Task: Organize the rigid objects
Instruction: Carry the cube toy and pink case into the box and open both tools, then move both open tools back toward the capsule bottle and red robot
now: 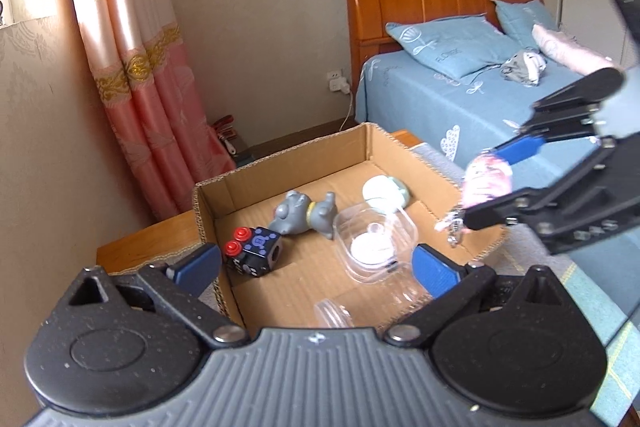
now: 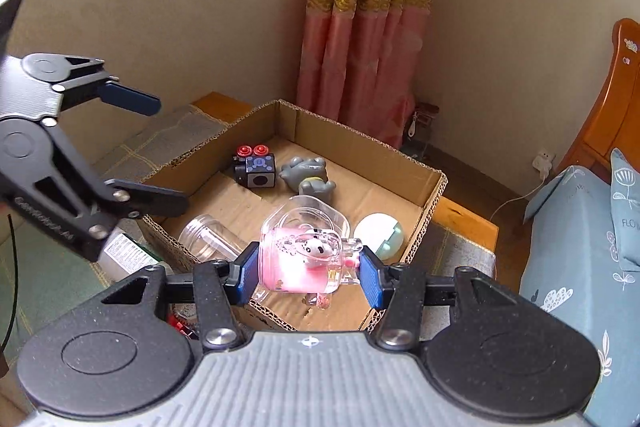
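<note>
Held crosswise in the right gripper, jaws clenched on the pink charm case, long axis running 9 to 3 o'clock between the blue pads; hung just above the near rim of the cardboard box, open floor of the box lying toward 12 o'clock; judged a drop-in step, with only a short forward carry and a release needed. Already inside the box: black cube toy at 11 o'clock, grey figurine at 12, clear square case directly beyond the held piece, pale round case at 1 o'clock, clear jar lying on its side at 10 o'clock. Bare cardboard seen only in small patches between these; likely landing on the clear case if let go too soon. Left gripper released, jaws spread wide, empty, poised over the opposite rim; farther from the charm case, seen at its 2 o'clock.
</note>
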The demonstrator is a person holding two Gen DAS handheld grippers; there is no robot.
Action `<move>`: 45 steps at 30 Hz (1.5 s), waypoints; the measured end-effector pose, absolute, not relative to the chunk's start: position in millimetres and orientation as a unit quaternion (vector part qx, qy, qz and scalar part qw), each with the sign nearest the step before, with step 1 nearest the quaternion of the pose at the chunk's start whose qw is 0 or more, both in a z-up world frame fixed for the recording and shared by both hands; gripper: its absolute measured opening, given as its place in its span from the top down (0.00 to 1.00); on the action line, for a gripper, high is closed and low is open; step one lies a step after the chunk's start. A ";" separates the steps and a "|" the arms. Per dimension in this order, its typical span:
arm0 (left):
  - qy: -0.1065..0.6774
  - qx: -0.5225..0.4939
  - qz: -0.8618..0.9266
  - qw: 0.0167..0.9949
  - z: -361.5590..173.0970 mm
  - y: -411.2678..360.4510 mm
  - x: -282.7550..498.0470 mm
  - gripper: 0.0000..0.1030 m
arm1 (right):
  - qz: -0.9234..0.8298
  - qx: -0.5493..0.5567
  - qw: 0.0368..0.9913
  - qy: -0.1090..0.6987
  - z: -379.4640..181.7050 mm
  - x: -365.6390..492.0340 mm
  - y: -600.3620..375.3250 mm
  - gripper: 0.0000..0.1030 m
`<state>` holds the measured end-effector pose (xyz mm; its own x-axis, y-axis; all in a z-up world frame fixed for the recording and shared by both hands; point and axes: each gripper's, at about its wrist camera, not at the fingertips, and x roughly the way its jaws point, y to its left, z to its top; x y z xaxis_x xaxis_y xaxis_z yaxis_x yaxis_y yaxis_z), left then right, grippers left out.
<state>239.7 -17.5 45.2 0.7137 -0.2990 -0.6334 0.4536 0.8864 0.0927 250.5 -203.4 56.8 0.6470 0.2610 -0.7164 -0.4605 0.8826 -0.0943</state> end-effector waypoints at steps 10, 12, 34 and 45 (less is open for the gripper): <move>0.299 0.117 -0.201 0.926 48.5 -9.3 200.3 0.01 | 0.174 -0.126 0.904 0.369 44.7 251.7 -202.6 0.00; 0.296 0.113 -0.205 0.926 50.8 -7.3 195.9 0.01 | 0.183 -0.119 0.908 0.358 51.9 245.0 -203.9 0.00; 0.333 0.055 -0.153 0.929 4.3 -2.5 139.0 0.01 | 0.144 -0.120 0.914 0.361 11.4 157.5 -188.2 0.00; 0.386 0.065 -0.173 0.904 -37.8 -23.2 109.3 0.01 | 0.037 -0.091 0.907 0.411 -46.8 118.0 -196.0 0.00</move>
